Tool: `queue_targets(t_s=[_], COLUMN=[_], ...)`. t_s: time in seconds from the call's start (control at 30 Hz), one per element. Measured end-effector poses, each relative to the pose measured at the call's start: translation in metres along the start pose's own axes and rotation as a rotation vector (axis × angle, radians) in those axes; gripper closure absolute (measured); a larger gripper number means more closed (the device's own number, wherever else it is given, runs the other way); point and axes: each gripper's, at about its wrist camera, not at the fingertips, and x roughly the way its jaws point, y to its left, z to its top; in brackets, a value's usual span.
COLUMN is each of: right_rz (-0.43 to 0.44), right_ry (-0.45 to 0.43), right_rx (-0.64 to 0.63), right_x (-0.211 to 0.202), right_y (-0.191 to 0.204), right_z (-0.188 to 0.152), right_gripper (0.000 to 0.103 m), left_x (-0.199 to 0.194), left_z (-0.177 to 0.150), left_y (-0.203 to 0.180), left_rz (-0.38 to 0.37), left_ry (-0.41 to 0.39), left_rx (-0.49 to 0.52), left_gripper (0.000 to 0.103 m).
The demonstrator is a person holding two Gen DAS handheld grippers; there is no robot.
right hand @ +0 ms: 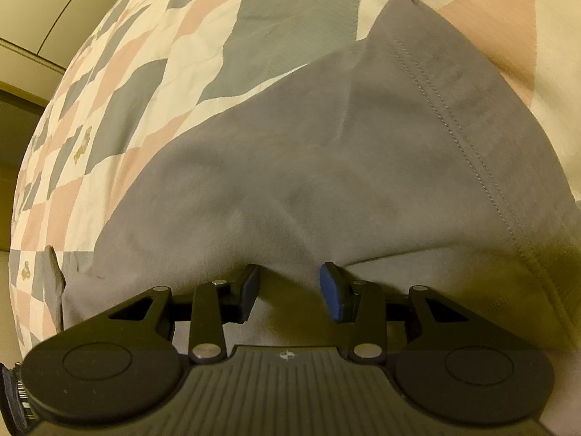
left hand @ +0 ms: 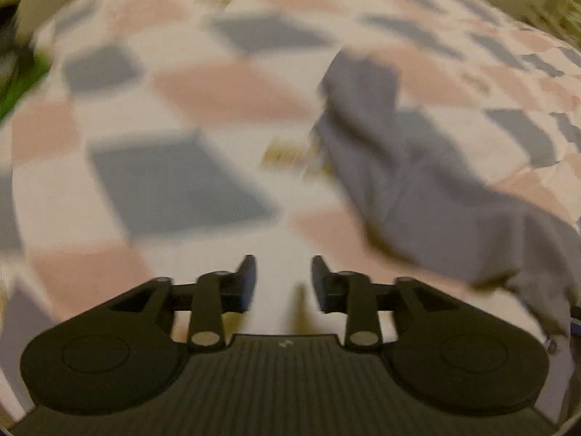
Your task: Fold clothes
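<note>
My right tool [right hand: 289, 290] sits right over the shirt [right hand: 308, 152], pointing steeply down at it. A raised fold of the grey cloth runs up to the gap between the 2 pads and may enter it, but I see no pinch: the jaws stand partly apart and, as far as I can judge, hold nothing. From here the shirt spreads away ahead of this tool, its stitched hem [right hand: 472, 152] running off ahead and to the right toward a far corner.

My left tool [left hand: 284, 283] is well apart from the cloth. Its jaws are partly apart too, with only bedspread [left hand: 174, 116] showing between them. The shirt [left hand: 417, 181] lies ahead and to the right of it, its long axis slanting from far-centre to near-right. That view is blurred, so I can't read edges finely.

So the right tool is the nearer one, and I judge the next grasp is its own: close on that fold. The left must swing right to reach an edge. Nothing else lies on the bed in the way; only furniture beyond the bed's edge.
</note>
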Motion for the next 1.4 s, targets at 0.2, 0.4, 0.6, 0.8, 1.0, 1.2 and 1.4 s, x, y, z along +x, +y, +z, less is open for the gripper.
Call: queue_targets(t_s=[0.2, 0.4, 0.6, 0.8, 1.0, 1.2, 1.4], right_rz=[-0.030, -0.032, -0.046, -0.072, -0.107, -0.094, 0.080], right_ry=[-0.017, -0.021, -0.021, -0.022, -0.027, -0.060, -0.005], right_rx=[-0.022, -0.004, 0.005, 0.019, 0.022, 0.030, 0.107], right_x=[0.003, 0.001, 0.000, -0.001, -0.002, -0.021, -0.029], right_y=[0.010, 0.009, 0.011, 0.015, 0.024, 0.041, 0.060], right_z=[-0.004, -0.004, -0.004, -0.003, -0.005, -0.018, -0.056], right_gripper=[0.051, 0.051, 0.051, 0.051, 0.049, 0.049, 0.049], left_x=[0.051, 0.138, 0.141, 0.054, 0.088, 0.070, 0.081], left_z=[0.076, 0.092, 0.096, 0.106, 0.055, 0.021, 0.021], left_y=[-0.081, -0.151, -0.105, 0.051, 0.198, 0.236, 0.241], left_rz=[0.027, 0.198, 0.183, 0.180, 0.309, 0.176, 0.042], left_ry=[-0.074, -0.046, -0.092, -0.318, -0.007, -0.029, 0.047], left_rx=[0.264, 0.508, 0.432, 0.026, -0.296, -0.550, -0.623], left_gripper=[0.052, 0.048, 0.098, 0.098, 0.087, 0.071, 0.055])
